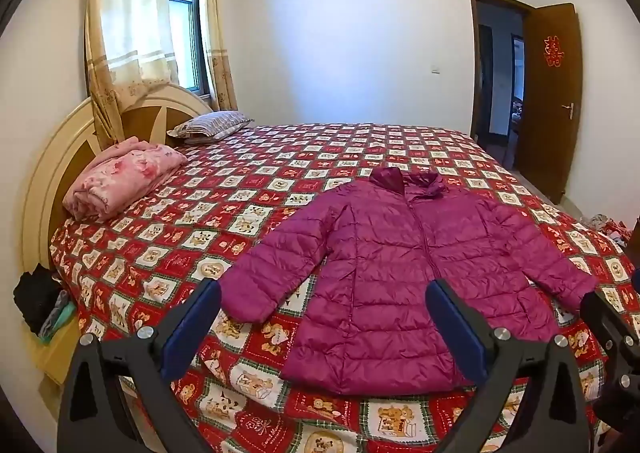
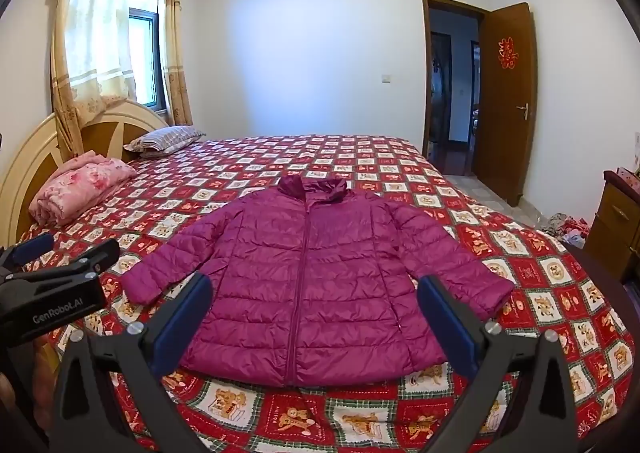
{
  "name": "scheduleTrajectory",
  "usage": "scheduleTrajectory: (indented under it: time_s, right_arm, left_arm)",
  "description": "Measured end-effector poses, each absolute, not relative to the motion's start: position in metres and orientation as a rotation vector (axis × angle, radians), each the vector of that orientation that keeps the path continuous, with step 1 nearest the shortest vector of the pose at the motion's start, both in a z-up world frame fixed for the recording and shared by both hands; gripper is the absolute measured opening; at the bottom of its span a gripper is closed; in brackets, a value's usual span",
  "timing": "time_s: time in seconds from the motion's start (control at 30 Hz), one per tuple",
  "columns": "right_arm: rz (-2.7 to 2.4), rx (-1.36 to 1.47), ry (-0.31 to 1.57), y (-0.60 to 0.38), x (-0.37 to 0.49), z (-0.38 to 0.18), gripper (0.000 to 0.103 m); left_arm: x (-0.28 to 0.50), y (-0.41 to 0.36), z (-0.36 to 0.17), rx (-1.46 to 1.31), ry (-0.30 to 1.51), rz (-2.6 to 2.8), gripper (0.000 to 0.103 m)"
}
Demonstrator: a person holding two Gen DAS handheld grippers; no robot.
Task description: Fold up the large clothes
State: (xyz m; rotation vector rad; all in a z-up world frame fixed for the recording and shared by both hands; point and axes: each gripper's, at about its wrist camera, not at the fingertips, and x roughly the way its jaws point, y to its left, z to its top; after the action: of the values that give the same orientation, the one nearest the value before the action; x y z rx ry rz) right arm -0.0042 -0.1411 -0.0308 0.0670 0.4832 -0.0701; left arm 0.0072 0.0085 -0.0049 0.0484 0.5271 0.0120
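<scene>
A magenta quilted puffer jacket (image 1: pixel 392 265) lies flat, front up and zipped, on the bed, sleeves spread, hem toward me; it also shows in the right wrist view (image 2: pixel 312 277). My left gripper (image 1: pixel 324 317) is open and empty, above the jacket's hem and its left sleeve cuff (image 1: pixel 248 297). My right gripper (image 2: pixel 316 313) is open and empty, held over the hem, not touching. The left gripper's body also shows at the left edge of the right wrist view (image 2: pixel 52 285).
The bed (image 2: pixel 360 425) has a red checked bear-print cover. A folded pink blanket (image 1: pixel 120 181) and a striped pillow (image 1: pixel 212 125) lie by the headboard. A door stands open at the far right (image 2: pixel 508 93). A wooden cabinet (image 2: pixel 616 225) and loose clothes (image 2: pixel 564 225) are right of the bed.
</scene>
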Motion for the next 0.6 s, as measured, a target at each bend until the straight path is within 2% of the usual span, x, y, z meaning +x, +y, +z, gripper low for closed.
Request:
scheduleTrajectory:
  time_s: [0.6]
  right_arm:
    - [-0.069, 0.072, 0.488, -0.1424, -0.0035, -0.0333, 0.103]
  left_arm:
    - [0.01, 0.0123, -0.0059, 0.038, 0.535, 0.016, 0.102]
